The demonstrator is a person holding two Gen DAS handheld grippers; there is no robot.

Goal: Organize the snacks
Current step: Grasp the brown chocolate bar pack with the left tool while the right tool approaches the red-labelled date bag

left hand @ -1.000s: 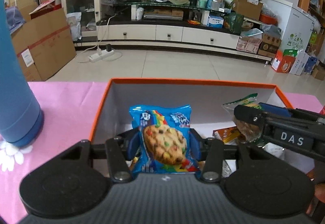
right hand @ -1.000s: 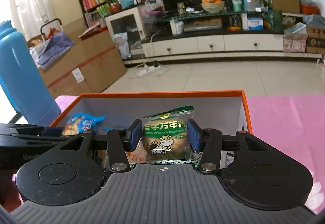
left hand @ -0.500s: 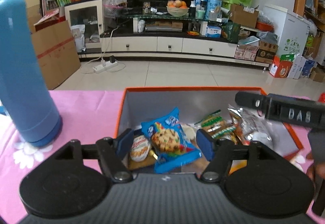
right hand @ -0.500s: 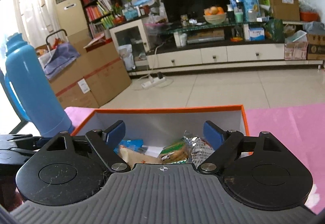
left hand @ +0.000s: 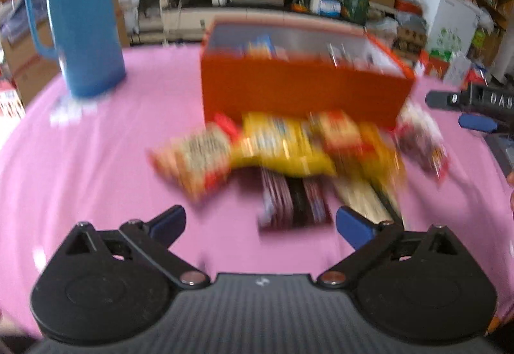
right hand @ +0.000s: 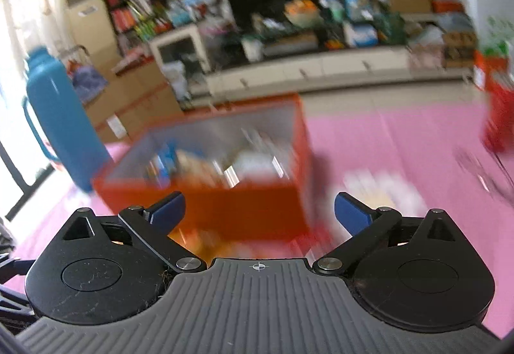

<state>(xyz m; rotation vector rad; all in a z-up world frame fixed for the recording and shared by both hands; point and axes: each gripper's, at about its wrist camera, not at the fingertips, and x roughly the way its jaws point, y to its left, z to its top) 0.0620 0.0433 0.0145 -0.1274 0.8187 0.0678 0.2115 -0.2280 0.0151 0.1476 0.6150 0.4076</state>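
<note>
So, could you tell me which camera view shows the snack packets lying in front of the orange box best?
The left wrist view: the snack packets lie spread before the orange box, though blurred. The right wrist view shows only an orange-yellow smear low behind its fingers.

Legible text: "DAS", white letters on the black right tongs [left hand: 475, 111]; snack wrappers' print blurred, unreadable.
</note>
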